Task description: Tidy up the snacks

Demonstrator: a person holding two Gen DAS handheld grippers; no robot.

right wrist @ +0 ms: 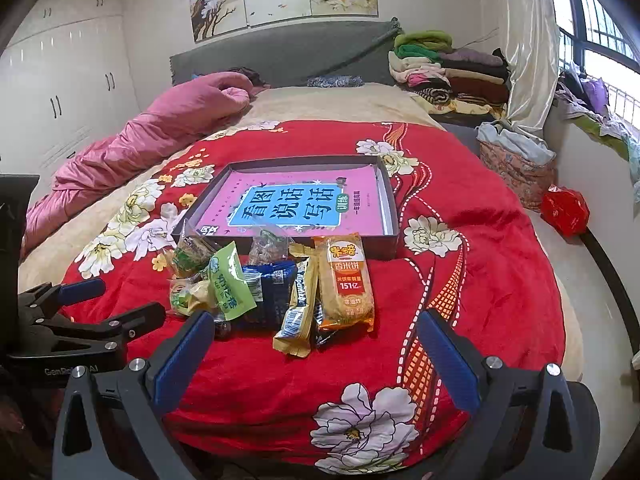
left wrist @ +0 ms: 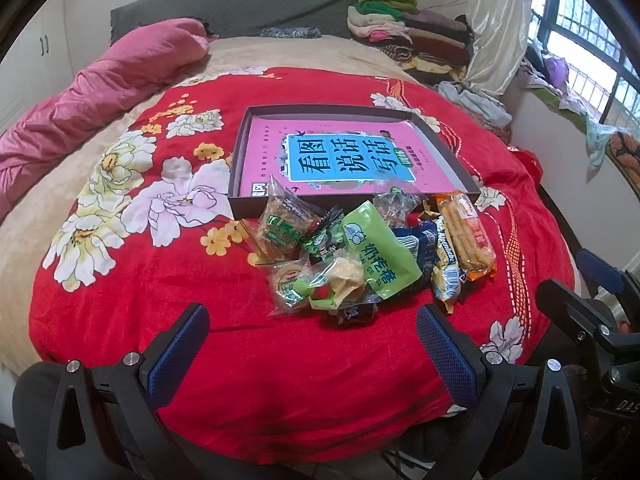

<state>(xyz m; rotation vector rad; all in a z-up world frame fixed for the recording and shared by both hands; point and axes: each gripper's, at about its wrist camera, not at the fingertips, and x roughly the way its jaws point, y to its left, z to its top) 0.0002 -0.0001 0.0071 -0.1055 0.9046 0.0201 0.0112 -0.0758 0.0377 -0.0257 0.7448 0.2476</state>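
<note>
Nearest, the left gripper (left wrist: pixel 312 350) hangs with jaws spread wide and empty over the red floral blanket (left wrist: pixel 120 300); just beyond lies the snack pile (left wrist: pixel 360 256), touching the near wall of the shallow box (left wrist: pixel 444 148) holding a pink book (left wrist: pixel 272 148). Rightward, the right gripper (right wrist: pixel 316 360) is equally spread, empty, before the orange rice-cracker pack (right wrist: pixel 346 280).

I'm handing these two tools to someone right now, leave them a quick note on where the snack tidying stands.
Left tool: open, empty, hovering short of the snack pile.
Right tool: open, empty, same side of the pile.
Snacks: all heaped on the red blanket, against the near wall of the shallow box; orange rice-cracker pack on the right edge.
Box holds only a pink book.
Done: nothing visibly sorted.
Left: probably move every pack into the box.
</note>
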